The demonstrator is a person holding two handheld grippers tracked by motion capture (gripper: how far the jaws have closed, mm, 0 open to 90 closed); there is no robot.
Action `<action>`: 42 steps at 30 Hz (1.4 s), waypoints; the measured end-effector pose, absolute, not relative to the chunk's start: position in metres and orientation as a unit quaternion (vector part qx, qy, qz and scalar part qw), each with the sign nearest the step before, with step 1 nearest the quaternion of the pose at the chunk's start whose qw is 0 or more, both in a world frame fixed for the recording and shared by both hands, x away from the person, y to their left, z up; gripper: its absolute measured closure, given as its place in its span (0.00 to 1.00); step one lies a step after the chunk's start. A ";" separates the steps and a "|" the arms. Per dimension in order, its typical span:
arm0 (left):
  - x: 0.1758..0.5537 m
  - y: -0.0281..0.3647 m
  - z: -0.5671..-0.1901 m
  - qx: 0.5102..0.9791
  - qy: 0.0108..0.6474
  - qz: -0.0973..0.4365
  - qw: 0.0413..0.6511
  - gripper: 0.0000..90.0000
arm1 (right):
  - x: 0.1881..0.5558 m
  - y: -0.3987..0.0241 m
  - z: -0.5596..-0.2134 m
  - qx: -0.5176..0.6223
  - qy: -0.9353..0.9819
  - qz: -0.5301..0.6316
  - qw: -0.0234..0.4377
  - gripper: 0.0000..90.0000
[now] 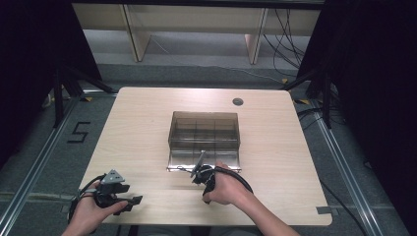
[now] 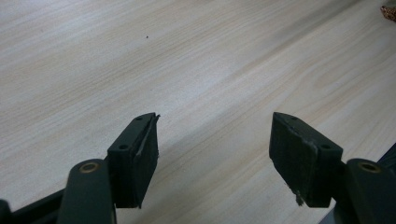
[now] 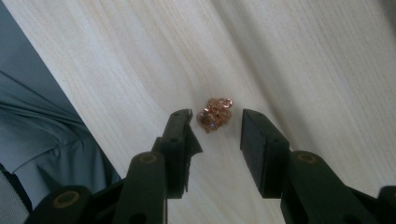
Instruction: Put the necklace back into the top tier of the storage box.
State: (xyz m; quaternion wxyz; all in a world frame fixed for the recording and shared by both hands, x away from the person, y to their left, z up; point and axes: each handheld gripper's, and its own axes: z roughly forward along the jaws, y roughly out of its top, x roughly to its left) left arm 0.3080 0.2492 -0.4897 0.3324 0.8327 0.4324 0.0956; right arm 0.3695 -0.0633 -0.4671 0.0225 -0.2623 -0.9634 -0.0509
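A small rose-gold clump of chain (image 3: 214,114) lies on the pale wooden table (image 3: 289,56). My right gripper (image 3: 215,127) is open just above it, one jaw on each side, neither touching it. In the high view the right gripper (image 1: 203,178) sits under the person's right hand, just in front of the smoky clear compartment box (image 1: 204,129). My left gripper (image 2: 212,144) is open over bare table, with a corner of the clump (image 2: 388,11) far off. The high view has the left gripper (image 1: 134,201) near the front left edge.
The box's lid (image 1: 178,161) lies open and flat on the table toward the person. A round cable hole (image 1: 238,102) sits at the back right. The table's front edge and a grey garment (image 3: 42,121) lie close beside the right gripper.
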 end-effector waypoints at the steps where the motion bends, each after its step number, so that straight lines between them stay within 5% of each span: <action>1: 0.308 0.249 -0.490 0.831 0.434 0.096 0.334 0.36 | 0.369 -0.062 -0.467 -0.267 -0.962 -0.048 0.024 0.70; 35: 0.308 0.249 -0.490 0.833 0.432 0.098 0.332 0.36 | 0.366 -0.047 -0.475 -0.282 -0.959 -0.018 0.025 0.78; 42: 0.309 0.249 -0.490 0.835 0.428 0.104 0.329 0.36 | 0.365 -0.045 -0.475 -0.292 -0.956 -0.011 0.015 0.87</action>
